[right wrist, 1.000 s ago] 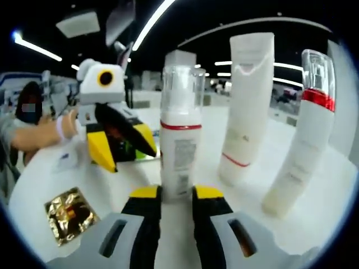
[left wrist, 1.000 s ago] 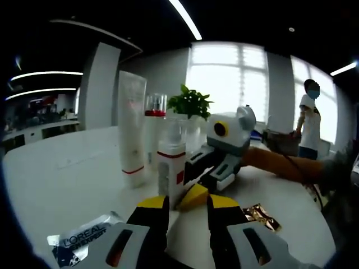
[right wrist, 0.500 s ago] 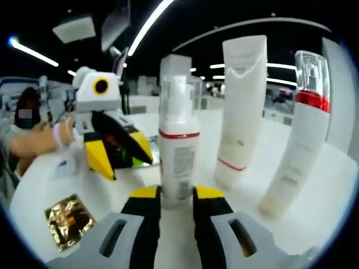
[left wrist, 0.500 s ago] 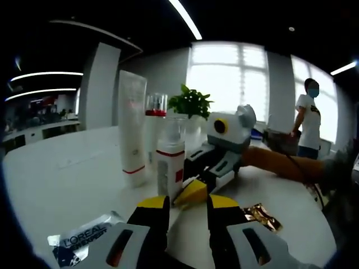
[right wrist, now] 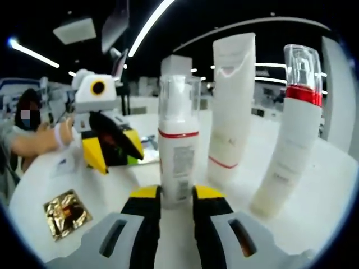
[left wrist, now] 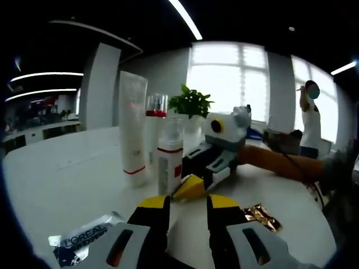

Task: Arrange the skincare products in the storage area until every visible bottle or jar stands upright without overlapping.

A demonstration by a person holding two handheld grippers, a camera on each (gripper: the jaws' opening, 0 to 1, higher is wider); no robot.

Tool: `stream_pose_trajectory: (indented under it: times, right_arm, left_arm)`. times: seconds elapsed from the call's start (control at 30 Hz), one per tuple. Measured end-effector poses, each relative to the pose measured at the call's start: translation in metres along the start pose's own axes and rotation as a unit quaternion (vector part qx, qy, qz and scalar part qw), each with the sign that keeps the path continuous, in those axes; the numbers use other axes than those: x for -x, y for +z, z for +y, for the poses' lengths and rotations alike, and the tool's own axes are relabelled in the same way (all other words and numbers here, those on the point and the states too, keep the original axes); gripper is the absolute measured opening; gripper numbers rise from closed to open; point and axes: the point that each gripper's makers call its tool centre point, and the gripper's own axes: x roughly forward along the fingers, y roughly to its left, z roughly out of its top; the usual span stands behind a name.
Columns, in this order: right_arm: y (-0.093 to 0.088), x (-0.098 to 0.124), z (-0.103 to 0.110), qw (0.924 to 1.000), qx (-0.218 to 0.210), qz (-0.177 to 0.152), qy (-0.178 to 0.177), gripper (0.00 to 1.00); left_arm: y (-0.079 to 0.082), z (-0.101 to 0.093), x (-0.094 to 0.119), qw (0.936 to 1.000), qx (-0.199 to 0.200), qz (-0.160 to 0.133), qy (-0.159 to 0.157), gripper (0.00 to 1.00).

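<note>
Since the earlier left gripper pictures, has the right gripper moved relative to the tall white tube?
Yes. The right gripper has drawn nearer the tall white tube, carrying the pump bottle with it.

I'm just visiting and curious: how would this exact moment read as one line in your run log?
right tongs: closed on pump bottle, upright | left tongs: open, holding nothing | tall tube, red-collared bottle: standing | foil sachet: flat on table
</note>
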Motion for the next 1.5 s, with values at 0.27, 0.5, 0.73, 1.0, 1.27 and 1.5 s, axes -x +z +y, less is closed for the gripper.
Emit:
stream_pose_trajectory:
  times: [0.27,0.5,0.73,1.0,1.27,1.5]
  right_arm:
    - [-0.005,-0.005,0.005,0.9997,0.021,0.014,-0.004,0.21]
    - [-0.004,0.006,0.013,0.9990,0.031,0.029,-0.010,0.19]
    - [-0.007,0.007,0.006,0.9992,0.019,0.035,-0.011,0.18]
    - [-0.010,0.006,-0.002,0.9991,0.013,0.037,-0.015,0.15]
    - [-0.008,0.011,-0.010,0.9993,-0.001,0.039,-0.001,0.17]
    - [0.033,0.042,-0.006,0.9983,-0.017,-0.047,0.028,0.29]
  left_arm:
    - [-0.002,0.002,0.000,1.0000,0.001,0.003,0.002,0.27]
    - [-0.001,0.002,0.000,1.0000,0.001,0.001,0.002,0.27]
    - [0.000,0.000,0.001,1.0000,0.000,-0.002,0.003,0.27]
    - [0.001,0.002,0.002,1.0000,0.001,-0.003,0.003,0.27]
    - [0.001,0.001,0.002,1.0000,0.001,-0.004,0.004,0.27]
    - [0.005,0.001,0.004,0.9999,0.006,-0.012,0.002,0.27]
